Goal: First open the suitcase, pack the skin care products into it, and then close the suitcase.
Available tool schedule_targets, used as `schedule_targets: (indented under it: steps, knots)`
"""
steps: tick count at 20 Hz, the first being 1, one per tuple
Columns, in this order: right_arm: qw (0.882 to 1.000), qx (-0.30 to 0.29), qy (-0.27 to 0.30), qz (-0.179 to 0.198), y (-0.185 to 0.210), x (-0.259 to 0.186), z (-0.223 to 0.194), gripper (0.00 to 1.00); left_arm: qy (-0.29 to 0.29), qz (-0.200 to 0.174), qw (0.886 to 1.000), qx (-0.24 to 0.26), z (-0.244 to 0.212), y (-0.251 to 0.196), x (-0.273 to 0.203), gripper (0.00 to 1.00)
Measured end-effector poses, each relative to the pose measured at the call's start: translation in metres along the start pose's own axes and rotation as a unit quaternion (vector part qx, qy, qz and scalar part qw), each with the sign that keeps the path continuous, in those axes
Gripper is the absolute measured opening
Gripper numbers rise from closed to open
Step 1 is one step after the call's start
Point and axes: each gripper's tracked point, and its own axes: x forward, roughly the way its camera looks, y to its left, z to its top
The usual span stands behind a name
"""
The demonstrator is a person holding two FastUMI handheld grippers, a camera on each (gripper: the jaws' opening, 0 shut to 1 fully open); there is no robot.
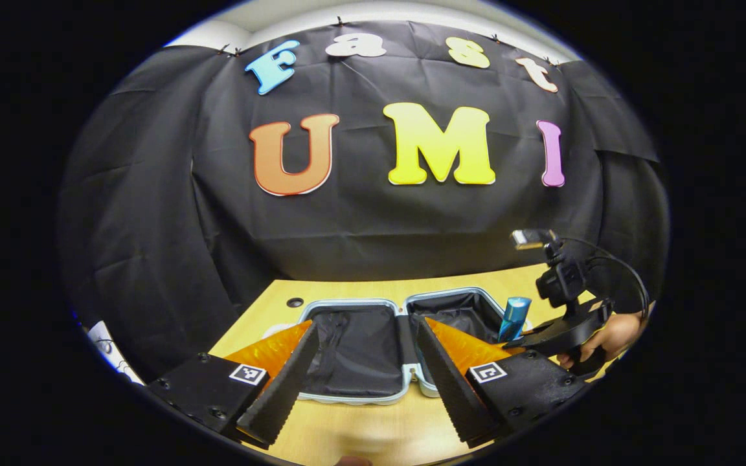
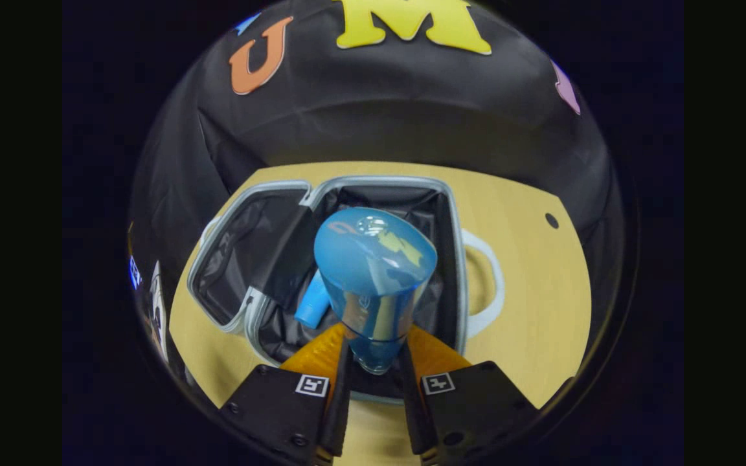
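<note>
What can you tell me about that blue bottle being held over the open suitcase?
The blue bottle looks like glossy, translucent plastic with a shiny, reflective surface and a wider rounded end pointing away from the camera. The right gripper clamps its narrower end between both fingers, holding it above the open suitcase, over the black-lined half where a smaller light-blue tube already lies.

Left tongs (image 1: 361,382) spread wide, gripping nothing; right tongs (image 2: 373,388) closed on a blue bottle (image 2: 373,278), hand (image 1: 609,336) behind.
</note>
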Motion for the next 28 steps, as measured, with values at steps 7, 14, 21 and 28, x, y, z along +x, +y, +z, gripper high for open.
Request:
schedule_targets:
  steps: [7, 14, 21, 28]
  knots:
    - [0.997, 0.059, 0.046, -0.014, 0.022, 0.027, -0.009, 0.36, -0.025, 0.039, 0.998, -0.037, 0.007, 0.059, -0.013, 0.98]
    - [0.993, 0.088, 0.043, -0.059, 0.012, 0.044, -0.004, 0.36, -0.005, 0.063, 0.996, -0.067, -0.015, 0.093, -0.01, 0.98]
    - [0.992, 0.078, 0.068, -0.079, 0.008, 0.057, -0.017, 0.36, 0.021, 0.083, 0.991, -0.101, -0.04, 0.115, -0.002, 0.98]
    - [0.994, 0.045, 0.075, -0.058, 0.018, 0.057, -0.016, 0.49, 0.015, 0.087, 0.989, -0.122, -0.049, 0.128, 0.007, 0.97]
